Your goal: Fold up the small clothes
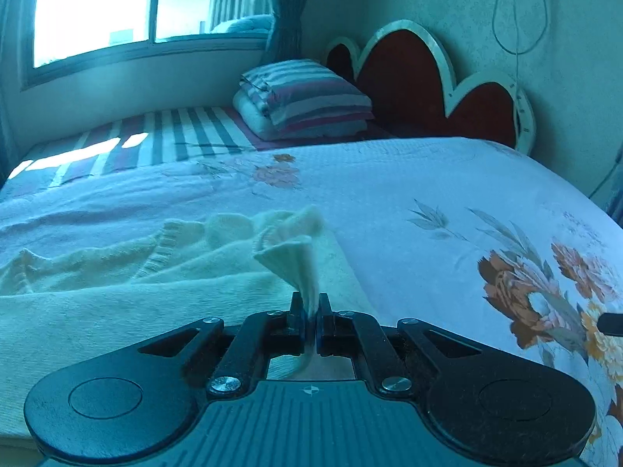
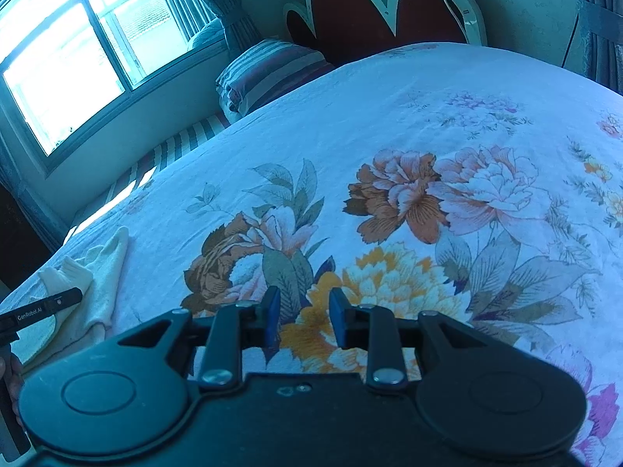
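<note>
A bed (image 1: pixel 409 194) carries a white floral bedspread (image 2: pixel 389 136) printed with orange, pink and yellow blooms. Beyond it lies a striped sheet (image 1: pixel 187 136). A folded striped quilt (image 1: pixel 307 97) rests on the sheet, beside the headboard (image 1: pixel 420 74), which has red scalloped panels with a pale border. A window (image 1: pixel 97 4) is set in the wall on the far side of the bed, with a curtain (image 1: pixel 286 11) at its edge. A thin cable (image 1: pixel 518 19) hangs on the wall above the headboard.

Cool blue cast, daylight from the blown-out window (image 1: pixel 97 7), sun patches on the striped sheet (image 1: pixel 78 151), dim wall corners, strong fisheye bending at edges, slightly soft detail
</note>
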A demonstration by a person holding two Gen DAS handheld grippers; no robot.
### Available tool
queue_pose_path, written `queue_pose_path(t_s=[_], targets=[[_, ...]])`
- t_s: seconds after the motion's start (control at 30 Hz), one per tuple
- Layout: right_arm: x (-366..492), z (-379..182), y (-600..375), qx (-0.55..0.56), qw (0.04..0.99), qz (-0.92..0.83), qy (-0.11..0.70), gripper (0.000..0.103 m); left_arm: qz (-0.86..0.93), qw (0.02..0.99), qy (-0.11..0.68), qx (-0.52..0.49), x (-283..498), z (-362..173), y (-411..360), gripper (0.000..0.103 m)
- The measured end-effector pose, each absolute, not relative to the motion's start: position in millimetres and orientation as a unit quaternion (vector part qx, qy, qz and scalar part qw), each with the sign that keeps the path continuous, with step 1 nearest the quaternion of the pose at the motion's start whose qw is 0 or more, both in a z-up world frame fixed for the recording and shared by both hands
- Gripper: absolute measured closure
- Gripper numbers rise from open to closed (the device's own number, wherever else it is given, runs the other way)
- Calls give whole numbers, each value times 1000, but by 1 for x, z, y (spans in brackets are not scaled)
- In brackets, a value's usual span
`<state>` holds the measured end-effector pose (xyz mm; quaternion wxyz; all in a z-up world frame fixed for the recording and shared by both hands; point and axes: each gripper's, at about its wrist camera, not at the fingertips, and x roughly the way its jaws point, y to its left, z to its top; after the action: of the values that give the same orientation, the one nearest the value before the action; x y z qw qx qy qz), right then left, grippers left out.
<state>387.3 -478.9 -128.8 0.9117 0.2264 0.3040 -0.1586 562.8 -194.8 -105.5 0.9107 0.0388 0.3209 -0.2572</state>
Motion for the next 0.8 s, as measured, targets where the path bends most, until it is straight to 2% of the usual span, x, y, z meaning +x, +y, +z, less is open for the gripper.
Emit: queue_pose_path(t_s=[0.03, 0.07, 0.1, 0.13, 0.17, 0.3, 0.4, 0.5, 0.6, 0.63, 0.7, 0.8], targets=[[388, -128, -477, 226, 912, -158, 304, 72, -263, 906, 326, 52, 561, -108, -201, 100], [389, -127, -476, 225, 912, -157, 304, 70, -271, 903, 328, 65, 563, -110, -208, 84], [390, -126, -473, 224, 913, -157, 303, 68, -286, 901, 322, 58, 561, -109, -209, 53], [391, -124, -470, 223, 913, -156, 303, 67, -301, 899, 315, 41, 556, -106, -208, 40], [394, -122, -466, 223, 915, -151, 302, 67, -306, 901, 307, 26, 550, -101, -205, 31], [409, -112, -443, 223, 922, -114, 295, 68, -270, 923, 273, -24, 530, -78, -148, 31], [434, -110, -407, 231, 925, -54, 298, 69, -176, 949, 262, -21, 511, -80, -63, 31], [464, -118, -367, 248, 919, 2, 306, 70, -84, 956, 280, -6, 503, -96, 12, 32], [489, -130, -334, 245, 915, 22, 321, 73, -57, 951, 305, 9, 502, -112, 55, 33], [495, -134, -327, 246, 913, 22, 326, 74, -55, 949, 310, 18, 501, -116, 62, 36], [505, -142, -317, 256, 906, 20, 337, 76, -57, 943, 326, 17, 504, -124, 71, 51], [511, -143, -311, 258, 906, 9, 336, 76, -46, 942, 332, -2, 509, -132, 84, 57]])
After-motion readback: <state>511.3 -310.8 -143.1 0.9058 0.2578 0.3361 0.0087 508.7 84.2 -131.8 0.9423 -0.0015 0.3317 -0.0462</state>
